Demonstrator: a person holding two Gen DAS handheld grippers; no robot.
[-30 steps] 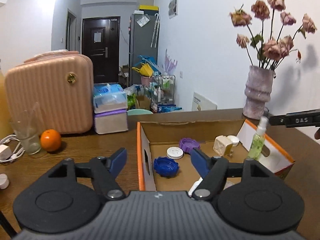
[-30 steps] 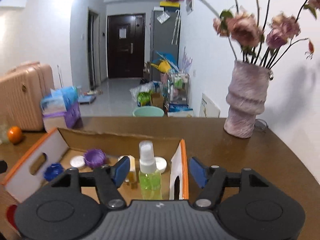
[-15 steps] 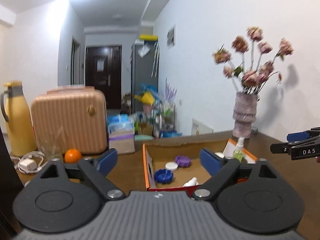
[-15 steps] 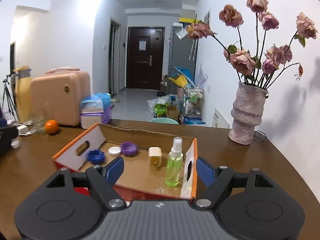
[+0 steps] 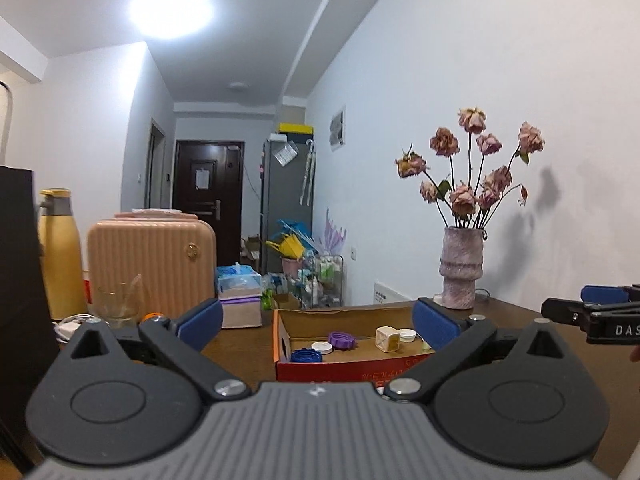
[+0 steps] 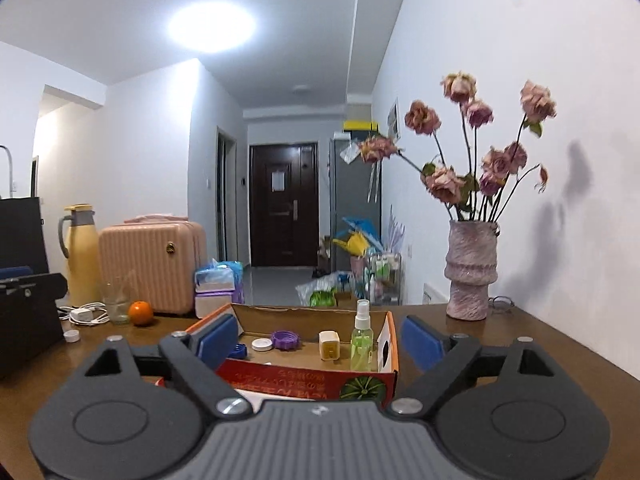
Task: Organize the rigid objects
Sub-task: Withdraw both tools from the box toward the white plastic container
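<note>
An open cardboard box [image 6: 304,378] with a red front stands on the brown table; it also shows in the left wrist view [image 5: 352,366]. Inside it are a green spray bottle [image 6: 361,338], a cream cube [image 6: 329,345], a purple cap [image 6: 285,339], a white cap [image 6: 262,344] and a blue cap [image 5: 306,355]. My left gripper [image 5: 318,322] is open and empty, back from the box. My right gripper [image 6: 320,340] is open and empty, back from the box too.
A vase of dried roses [image 6: 472,268] stands at the back right. A pink case [image 6: 152,266], yellow thermos [image 6: 82,256], glass [image 6: 116,304], orange [image 6: 141,313], tissue packs [image 6: 216,294], charger cable [image 6: 84,315] and small white cap [image 6: 72,336] are at the left.
Both grippers have pulled back and up from over the box, still open and empty. The box and its contents now look smaller and farther away.
</note>
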